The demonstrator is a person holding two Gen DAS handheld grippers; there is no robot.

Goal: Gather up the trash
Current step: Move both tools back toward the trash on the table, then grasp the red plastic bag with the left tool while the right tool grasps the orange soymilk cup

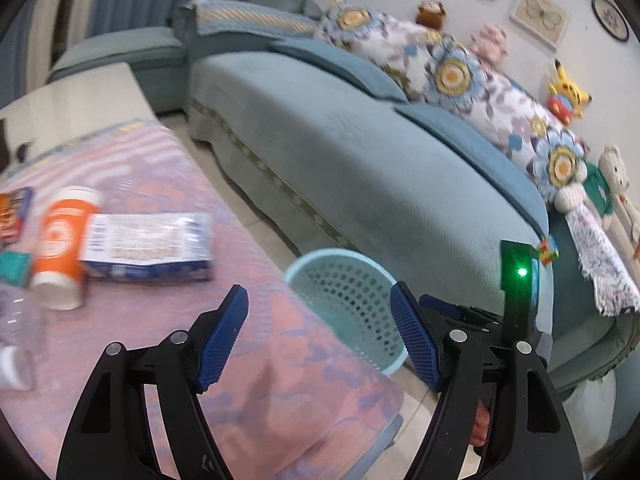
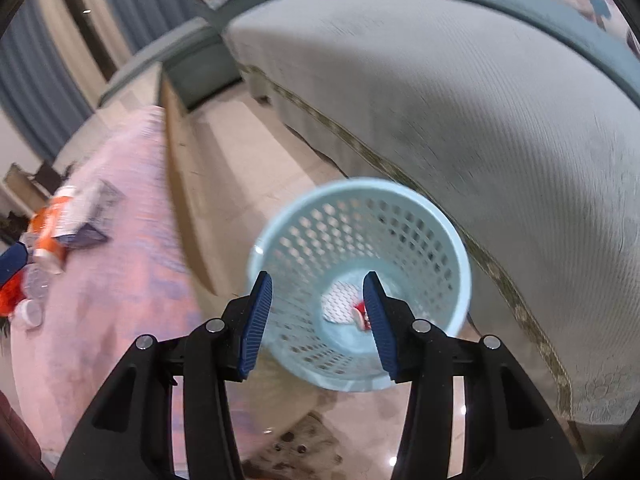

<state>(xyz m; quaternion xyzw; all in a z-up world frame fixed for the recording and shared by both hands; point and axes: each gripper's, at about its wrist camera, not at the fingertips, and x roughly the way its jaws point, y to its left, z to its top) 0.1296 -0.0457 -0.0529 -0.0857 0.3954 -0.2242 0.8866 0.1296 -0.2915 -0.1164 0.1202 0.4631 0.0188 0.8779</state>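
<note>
A pale blue mesh bin (image 1: pixel 344 256) stands on the floor between the table and the sofa. My right gripper (image 2: pixel 318 278) hangs open right above the bin (image 2: pixel 360 186), with nothing between its blue pads. A white and red wrapper (image 2: pixel 344 304) lies on the bin's bottom. My left gripper (image 1: pixel 318 292) is wide open and holds nothing, over the near corner of the pink tablecloth (image 1: pixel 280 380). To its left on the cloth lie an orange and white paper cup (image 1: pixel 64 240), a blue and white carton (image 1: pixel 148 244) and a clear plastic bottle (image 1: pixel 20 320).
A long teal sofa (image 1: pixel 360 140) with flowered cushions and plush toys runs along the right, close behind the bin. More small packets (image 1: pixel 14 212) lie at the cloth's left edge. A strip of tiled floor (image 2: pixel 248 152) separates the table from the sofa.
</note>
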